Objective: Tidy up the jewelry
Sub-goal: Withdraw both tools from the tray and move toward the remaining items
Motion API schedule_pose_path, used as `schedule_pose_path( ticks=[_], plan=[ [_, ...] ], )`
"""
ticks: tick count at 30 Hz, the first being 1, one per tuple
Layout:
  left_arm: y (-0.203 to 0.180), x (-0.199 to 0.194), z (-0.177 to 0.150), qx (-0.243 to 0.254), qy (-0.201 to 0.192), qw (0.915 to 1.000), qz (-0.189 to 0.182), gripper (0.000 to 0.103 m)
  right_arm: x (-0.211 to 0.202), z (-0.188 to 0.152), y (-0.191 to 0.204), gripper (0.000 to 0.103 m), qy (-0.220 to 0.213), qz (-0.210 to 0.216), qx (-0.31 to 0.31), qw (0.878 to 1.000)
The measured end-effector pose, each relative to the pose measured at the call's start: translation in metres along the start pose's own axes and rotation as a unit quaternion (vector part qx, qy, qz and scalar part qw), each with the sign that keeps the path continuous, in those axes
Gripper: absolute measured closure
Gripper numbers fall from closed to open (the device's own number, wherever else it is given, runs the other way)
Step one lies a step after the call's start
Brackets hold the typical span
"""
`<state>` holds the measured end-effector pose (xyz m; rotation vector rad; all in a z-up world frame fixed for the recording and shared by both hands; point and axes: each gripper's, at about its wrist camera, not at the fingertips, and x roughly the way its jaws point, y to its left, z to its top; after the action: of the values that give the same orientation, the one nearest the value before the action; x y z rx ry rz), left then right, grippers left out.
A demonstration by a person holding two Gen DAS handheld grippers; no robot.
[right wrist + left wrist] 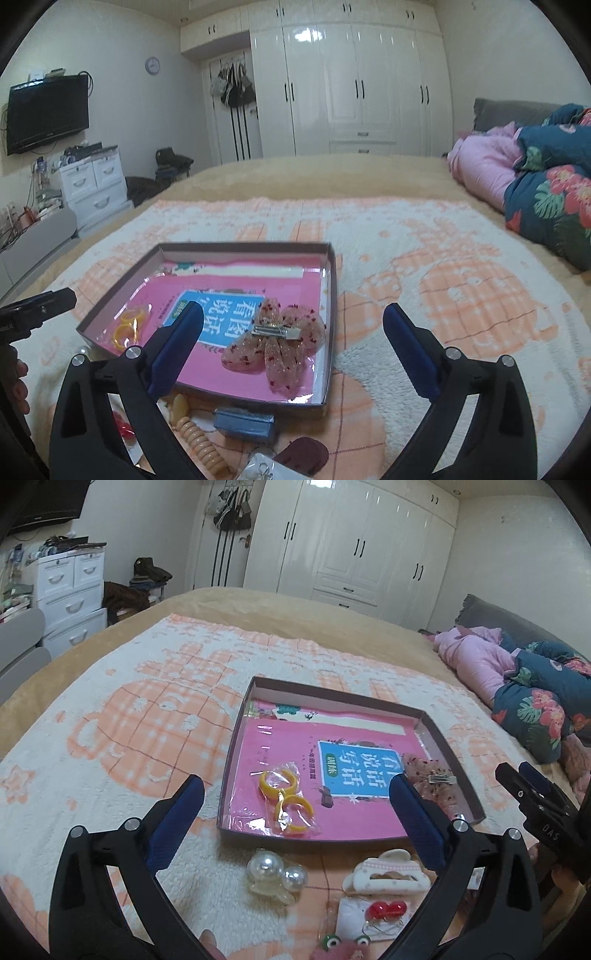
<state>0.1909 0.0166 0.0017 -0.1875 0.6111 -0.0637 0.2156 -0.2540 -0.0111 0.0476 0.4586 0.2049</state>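
1. Jewelry lay spread on a bed (406,177), on a white-and-peach blanket (110,709) that covered the near part of it; some pieces sat in a shallow box (448,755) and the rest lay loose by the blanket's near edge.
2. The box rested flat on the blanket, its pink printed bottom showing, with its near wall just beyond the loose pieces.
3. A pink sheer bow hair clip (275,345) with a metal clasp lay inside the box, toward its near right corner.
4. A bagged pair of yellow hoop earrings (286,799) lay inside the box, by its near left corner.
5. The left tongs (295,819) hung above the box's near wall, jaws spread wide with nothing between the pads.
6. The right tongs (291,347) hovered over the box's right wall, likewise wide open and empty.
7. Outside the box, along the blanket's near edge, lay a white claw clip (384,873), a clear clip with two pearl balls (275,877), and a card with red bead earrings (386,910).
8. In the right wrist view a blue rectangular piece (243,424) touched the box's near wall, and a coiled beige hair tie (201,441) lay just beside it.
9. A small green-eyed charm (343,943) was partly cut off at the bottom of the left wrist view.
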Motion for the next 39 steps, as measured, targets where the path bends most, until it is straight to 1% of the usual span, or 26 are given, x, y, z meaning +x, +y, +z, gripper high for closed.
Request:
schedule_pose_path(
  ticks=[7, 15, 24, 31, 39],
  plan=[
    [-0.001, -0.023, -0.002, 0.004, -0.020, 0.9997, -0.014, 0.011, -0.032, 0.005, 0.002, 0.007, -0.035, -0.011, -0.007, 0.999],
    [-0.003, -0.044, -0.006, 0.007, -0.033, 0.9989, -0.033, 0.011, -0.071, 0.000, 0.008, 0.006, -0.051, -0.015, -0.020, 0.998],
    [-0.014, -0.060, -0.018, 0.029, -0.036, 0.9976, -0.052, 0.011, -0.102, -0.006, 0.016, 0.006, -0.058, -0.005, -0.023, 0.998],
    [-0.017, -0.068, -0.026, 0.041, -0.032, 0.9968, -0.061, 0.011, -0.120, -0.013, 0.028, 0.006, -0.052, 0.008, -0.030, 0.998],
    [-0.018, -0.077, -0.033, 0.054, -0.030, 0.9960, -0.065, 0.011, -0.136, -0.034, 0.042, 0.006, -0.043, 0.023, -0.045, 0.998]
  ],
)
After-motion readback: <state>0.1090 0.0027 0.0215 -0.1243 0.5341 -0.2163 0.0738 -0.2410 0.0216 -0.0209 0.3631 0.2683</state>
